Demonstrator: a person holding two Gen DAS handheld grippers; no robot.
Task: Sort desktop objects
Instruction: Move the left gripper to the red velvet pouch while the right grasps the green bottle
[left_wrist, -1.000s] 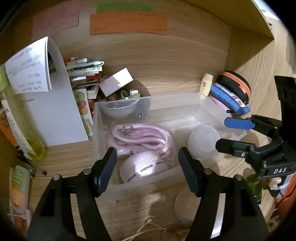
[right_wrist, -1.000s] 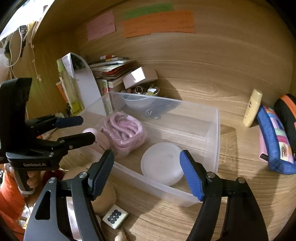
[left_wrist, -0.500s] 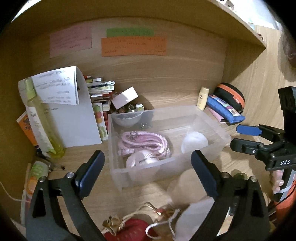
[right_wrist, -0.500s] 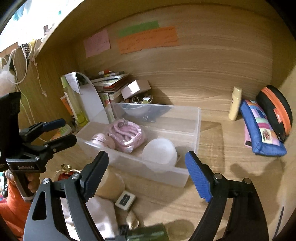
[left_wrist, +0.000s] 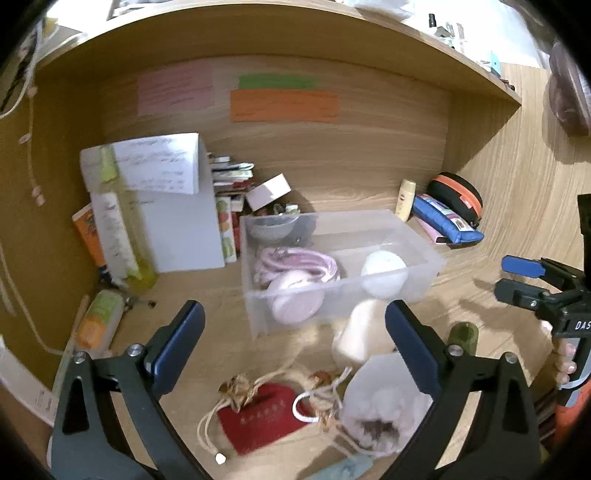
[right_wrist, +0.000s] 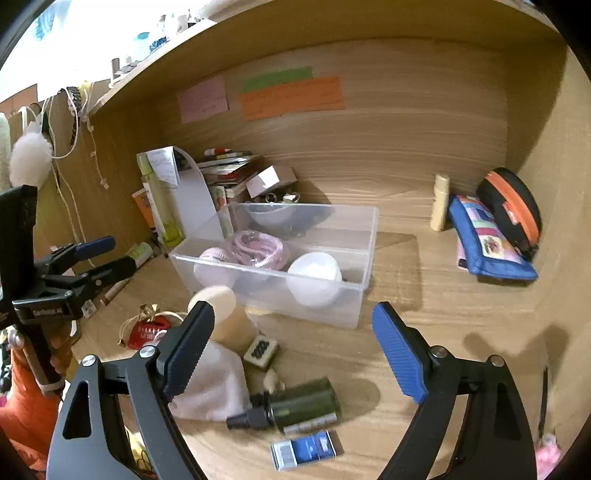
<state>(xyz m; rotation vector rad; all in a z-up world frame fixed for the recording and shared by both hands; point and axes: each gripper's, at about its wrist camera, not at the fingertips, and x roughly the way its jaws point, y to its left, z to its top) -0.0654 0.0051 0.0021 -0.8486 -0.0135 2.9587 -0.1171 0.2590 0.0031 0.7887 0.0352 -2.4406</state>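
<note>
A clear plastic box (left_wrist: 343, 288) (right_wrist: 275, 291) on the wooden desk holds a pink rope (left_wrist: 295, 260), a pink round device (left_wrist: 295, 299) and a white round lid (left_wrist: 384, 267). My left gripper (left_wrist: 295, 332) is open and empty, held above loose items in front of the box: a red pouch (left_wrist: 262, 417), a white drawstring bag (left_wrist: 384, 402) and a cream bottle (left_wrist: 360, 332). My right gripper (right_wrist: 291, 343) is open and empty, above a dark green bottle (right_wrist: 295, 404), a small dotted block (right_wrist: 260, 349) and a blue-white packet (right_wrist: 306, 448).
A grey bowl (left_wrist: 271, 227), books and a white folder (left_wrist: 173, 229) stand behind and left of the box. A blue pencil case (right_wrist: 484, 240), a black-orange case (right_wrist: 513, 210) and a cream tube (right_wrist: 439, 208) lie at the back right. A green bottle (left_wrist: 118, 221) stands left.
Both grippers have pulled back and up from the box and opened wider. The pink round device now lies in the box, and the clutter in front has come into view.
</note>
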